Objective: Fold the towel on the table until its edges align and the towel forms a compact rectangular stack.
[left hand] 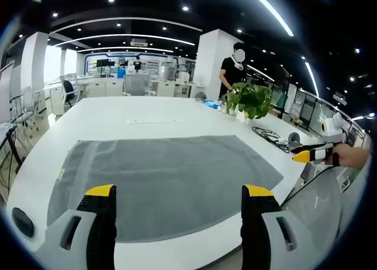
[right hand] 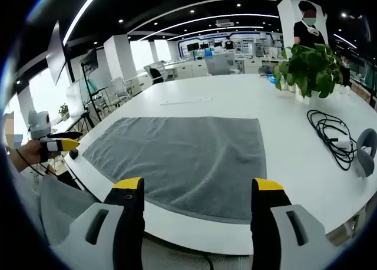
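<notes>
A grey towel [left hand: 165, 175] lies spread flat on the white table [left hand: 147, 114]. In the left gripper view my left gripper [left hand: 178, 193] hangs open over the towel's near edge, nothing between its yellow-tipped jaws. My right gripper [left hand: 312, 155] shows at the right, off the table's corner, held by a hand. In the right gripper view the same towel [right hand: 188, 155] stretches ahead, and my right gripper [right hand: 197, 187] stands open above its near edge. My left gripper [right hand: 59, 145] appears at the far left, beyond the table edge.
A potted green plant [right hand: 312, 66] stands at the table's far side, with a black coiled cable [right hand: 333, 134] and a grey device [right hand: 365, 152] beside it. A person [left hand: 234, 69] stands behind the plant. Desks and chairs fill the room beyond. A mesh chair back [left hand: 321, 208] sits below the table corner.
</notes>
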